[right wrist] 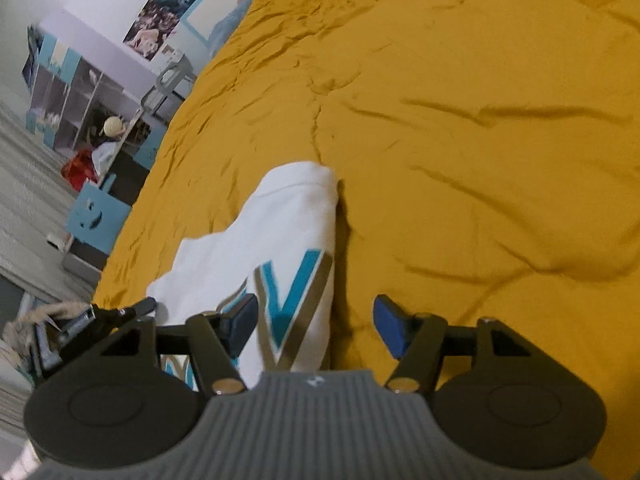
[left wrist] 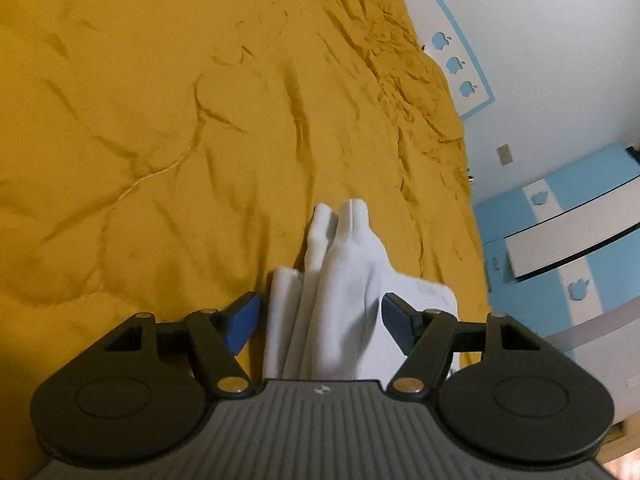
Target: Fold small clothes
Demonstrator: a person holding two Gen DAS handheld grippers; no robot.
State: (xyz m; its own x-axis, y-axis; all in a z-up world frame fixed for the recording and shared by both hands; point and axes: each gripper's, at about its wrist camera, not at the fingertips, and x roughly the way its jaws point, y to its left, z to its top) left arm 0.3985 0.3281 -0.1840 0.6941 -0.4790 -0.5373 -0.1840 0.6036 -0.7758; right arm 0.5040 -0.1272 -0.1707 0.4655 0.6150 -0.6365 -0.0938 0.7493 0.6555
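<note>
A small white garment point(left wrist: 340, 280) lies bunched in long folds on the yellow bedspread point(left wrist: 160, 120). My left gripper point(left wrist: 320, 320) hovers over its near part, open, and the blue pads point(left wrist: 240, 324) stand wide on either side of the cloth without pressing it. In the right wrist view the same white garment point(right wrist: 280, 232) shows a teal and grey letter print near my right gripper point(right wrist: 316, 324). That gripper is open too. Its left pad is over the printed cloth and its right pad over bare yellow bedspread point(right wrist: 480, 160).
The bed's edge runs along the right of the left wrist view, with a blue and white cabinet point(left wrist: 560, 232) beyond it. In the right wrist view a shelf unit point(right wrist: 88, 92), a blue box point(right wrist: 96, 216) and floor lie left of the bed. A black and metal object point(right wrist: 76, 328) sits at lower left.
</note>
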